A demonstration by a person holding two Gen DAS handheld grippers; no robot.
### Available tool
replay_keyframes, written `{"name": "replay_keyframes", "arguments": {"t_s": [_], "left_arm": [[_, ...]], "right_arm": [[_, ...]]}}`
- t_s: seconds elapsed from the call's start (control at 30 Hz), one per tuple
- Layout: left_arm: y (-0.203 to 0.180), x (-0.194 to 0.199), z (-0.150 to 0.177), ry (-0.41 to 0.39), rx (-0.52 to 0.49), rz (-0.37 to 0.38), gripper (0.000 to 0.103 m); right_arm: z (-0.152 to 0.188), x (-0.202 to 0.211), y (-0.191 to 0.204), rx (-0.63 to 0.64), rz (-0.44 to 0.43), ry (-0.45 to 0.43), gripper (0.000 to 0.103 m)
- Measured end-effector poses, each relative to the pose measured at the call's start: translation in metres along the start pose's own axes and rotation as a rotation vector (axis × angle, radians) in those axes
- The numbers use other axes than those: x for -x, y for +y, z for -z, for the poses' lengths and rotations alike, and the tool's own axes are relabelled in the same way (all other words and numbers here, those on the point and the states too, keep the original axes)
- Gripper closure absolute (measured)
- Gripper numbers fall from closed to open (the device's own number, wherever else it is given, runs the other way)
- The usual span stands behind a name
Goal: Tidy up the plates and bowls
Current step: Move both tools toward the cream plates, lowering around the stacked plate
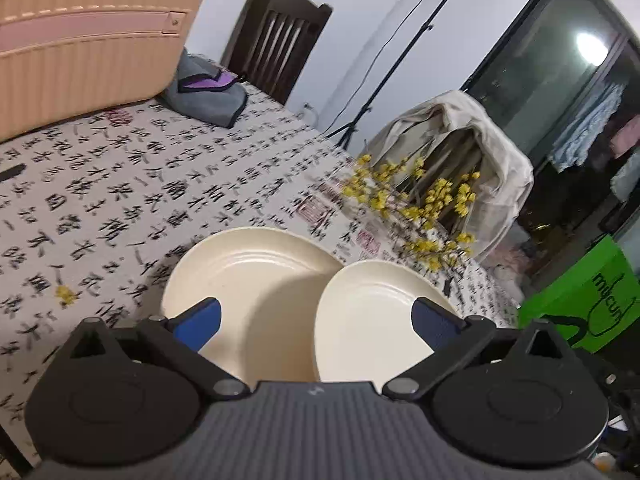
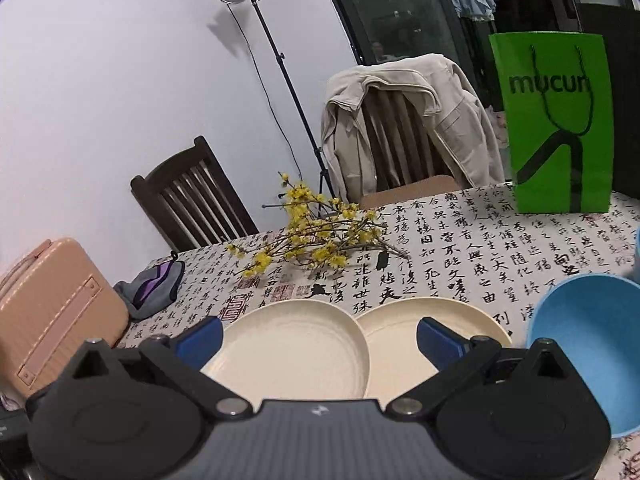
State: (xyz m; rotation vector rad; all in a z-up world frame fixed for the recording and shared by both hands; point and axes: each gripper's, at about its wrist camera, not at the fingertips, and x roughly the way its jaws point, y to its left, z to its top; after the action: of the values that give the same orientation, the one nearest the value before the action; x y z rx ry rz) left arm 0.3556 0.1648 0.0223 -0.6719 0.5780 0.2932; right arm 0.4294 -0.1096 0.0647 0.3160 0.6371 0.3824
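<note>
Plates come first: two cream ones lie flat on the calligraphy-print tablecloth [image 2: 460, 248], side by side, rims touching or slightly overlapping; which lies on top I cannot tell. Going left to right in the right wrist view, a peach suitcase [image 2: 52, 304] stands at the table's far left, then a grey pouch [image 2: 154, 284], then the left plate [image 2: 296, 344], the right plate [image 2: 404, 336], and a blue bowl [image 2: 580, 320] just beside the right plate. Yellow flowering branches [image 2: 312, 236] lie behind the plates, and a green bag [image 2: 560, 120] stands farther back on the right.

Both tools hover above the plates, holding nothing. The left gripper [image 1: 316, 320] has its jaws spread wide, and the right gripper [image 2: 320, 340] is spread the same way.

Judging by this, the task is at its start, in the approach to a first pick. The next move likely calls for lowering one gripper to a plate's rim, pinching it, and stacking that plate on its neighbour, with the bowl to follow.
</note>
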Motion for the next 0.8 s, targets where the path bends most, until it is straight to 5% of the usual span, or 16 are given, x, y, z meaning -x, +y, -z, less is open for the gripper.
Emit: {"name": "replay_keyframes", "arguments": {"t_s": [0.27, 0.8], "left_arm": [[0.001, -0.009, 0.006, 0.017, -0.049, 0.096, 0.0], [-0.007, -0.024, 0.019, -0.03, -0.143, 0.01, 0.0]], "right_arm": [[0.014, -0.03, -0.033, -0.107, -0.041, 0.014, 0.0], [0.034, -0.06, -0.047, -0.175, -0.074, 0.028, 0.0]]}}
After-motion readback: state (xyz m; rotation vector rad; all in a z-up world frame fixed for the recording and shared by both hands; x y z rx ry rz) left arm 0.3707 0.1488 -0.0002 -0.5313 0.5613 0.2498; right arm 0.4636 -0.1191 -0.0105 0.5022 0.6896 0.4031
